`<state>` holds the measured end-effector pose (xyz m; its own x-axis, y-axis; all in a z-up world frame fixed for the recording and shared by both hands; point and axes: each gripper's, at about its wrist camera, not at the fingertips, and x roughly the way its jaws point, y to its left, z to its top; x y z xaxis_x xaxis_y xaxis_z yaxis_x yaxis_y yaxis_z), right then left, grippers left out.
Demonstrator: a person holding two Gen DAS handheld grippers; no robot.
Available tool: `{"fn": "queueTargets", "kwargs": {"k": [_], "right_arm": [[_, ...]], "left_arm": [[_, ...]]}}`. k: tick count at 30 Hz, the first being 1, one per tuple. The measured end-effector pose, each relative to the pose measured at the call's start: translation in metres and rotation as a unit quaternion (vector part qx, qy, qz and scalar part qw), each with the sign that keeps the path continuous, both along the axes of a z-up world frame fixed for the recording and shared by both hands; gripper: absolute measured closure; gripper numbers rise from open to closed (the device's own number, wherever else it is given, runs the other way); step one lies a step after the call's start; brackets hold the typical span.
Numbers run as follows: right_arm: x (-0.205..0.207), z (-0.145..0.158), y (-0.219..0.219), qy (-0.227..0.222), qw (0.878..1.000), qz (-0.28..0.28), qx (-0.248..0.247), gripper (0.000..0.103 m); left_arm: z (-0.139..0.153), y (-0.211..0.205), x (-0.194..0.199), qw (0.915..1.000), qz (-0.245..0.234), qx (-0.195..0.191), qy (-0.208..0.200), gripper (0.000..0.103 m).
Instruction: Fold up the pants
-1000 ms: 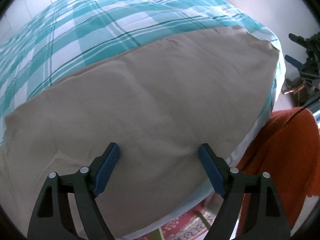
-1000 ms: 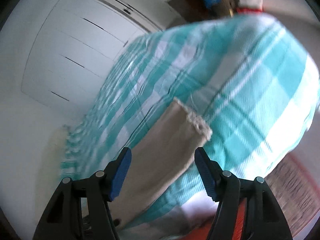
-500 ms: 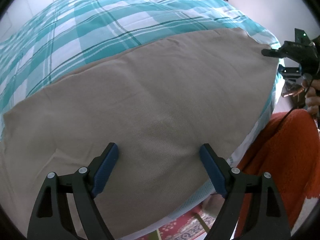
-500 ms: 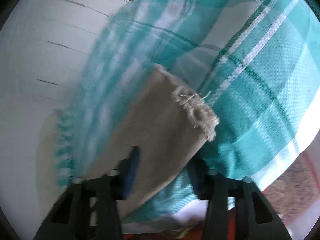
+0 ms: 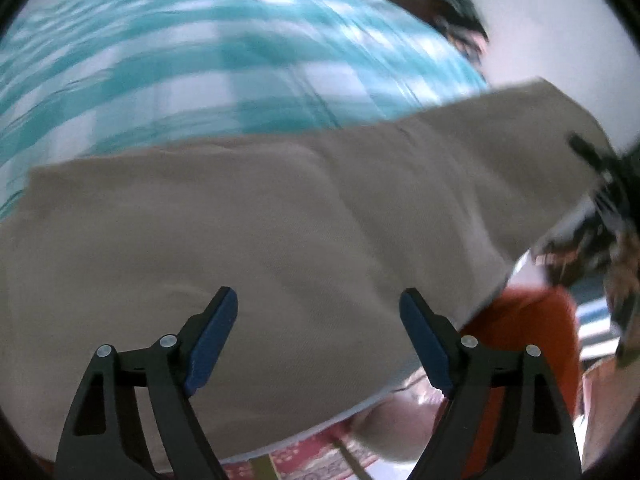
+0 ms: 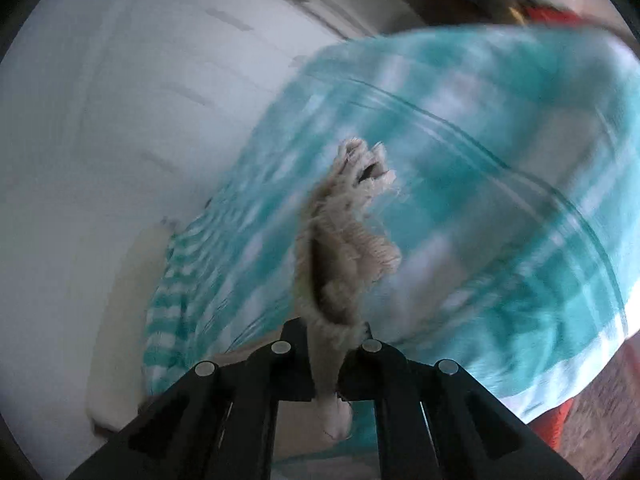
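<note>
A: State the position of the pants (image 5: 280, 232) relative to each set of tongs.

B: The beige pants lie spread along the near edge of the bed (image 5: 168, 80), which carries a teal and white checked cover. The left tongs (image 5: 319, 336) stand wide apart above the cloth, nothing between the blue pads (image 5: 210, 344). The right tongs (image 6: 326, 364) are clamped tight on the frayed hem (image 6: 352, 232) of a pant leg; the cloth passes between the closed jaws and stands up beyond them. Their jaws have just been closing on it.

A: What is hidden or unclear?

B: Both views are motion-blurred. In the left wrist view the far right end of the pants rises off the bed toward a dark blurred shape at the right margin; I cannot tell what that shape is. An orange cloth (image 5: 532, 340) and a patterned rug (image 5: 304, 458) show below the bed's near edge. The right pads are hidden by the gripped cloth.

A: What differs from the earlier frames?

B: A second ago the hem lay flat on the bed between open right tongs; now it is pinched and lifted. The right end of the pants, then flat at the bed's corner, is now raised. The left tongs are as wide as before.
</note>
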<state>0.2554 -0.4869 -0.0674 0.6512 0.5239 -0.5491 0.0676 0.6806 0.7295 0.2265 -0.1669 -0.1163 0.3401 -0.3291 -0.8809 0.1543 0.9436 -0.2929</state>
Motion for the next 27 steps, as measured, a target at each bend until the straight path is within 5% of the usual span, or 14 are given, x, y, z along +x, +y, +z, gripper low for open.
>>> {"fn": "queueTargets", "kwargs": {"k": [4, 9, 12, 15, 17, 20, 23, 27], "right_arm": [[-0.007, 0.073, 0.07, -0.067, 0.995, 0.071, -0.039, 0.097], [-0.008, 0.119, 0.196, -0.113, 0.976, 0.172, -0.063, 0.097], [-0.017, 0.116, 0.274, -0.12, 0.964, 0.225, -0.074, 0.096], [-0.026, 0.078, 0.357, -0.09, 0.955, 0.279, -0.04, 0.086], [-0.033, 0.046, 0.388, -0.045, 0.95, 0.308, -0.003, 0.054], [-0.047, 0.009, 0.391, -0.006, 0.953, 0.303, 0.029, 0.052], [-0.051, 0.004, 0.354, -0.036, 0.963, 0.252, -0.09, 0.052], [-0.052, -0.01, 0.304, -0.05, 0.953, 0.187, -0.232, 0.052]], "left_arm": [[0.029, 0.076, -0.008, 0.9968, 0.071, -0.007, -0.034, 0.019], [0.033, 0.163, -0.041, 0.9871, 0.152, -0.014, -0.048, 0.018], [0.016, 0.203, -0.065, 0.9792, 0.198, -0.028, -0.037, 0.018], [0.002, 0.233, -0.088, 0.9705, 0.235, -0.038, -0.038, 0.018], [-0.007, 0.249, -0.103, 0.9646, 0.257, -0.046, -0.038, 0.018], [-0.018, 0.264, -0.117, 0.9605, 0.268, -0.062, -0.042, 0.019], [-0.024, 0.262, -0.119, 0.9628, 0.254, -0.072, -0.057, 0.02], [-0.014, 0.237, -0.108, 0.972, 0.181, -0.123, -0.085, 0.032]]}}
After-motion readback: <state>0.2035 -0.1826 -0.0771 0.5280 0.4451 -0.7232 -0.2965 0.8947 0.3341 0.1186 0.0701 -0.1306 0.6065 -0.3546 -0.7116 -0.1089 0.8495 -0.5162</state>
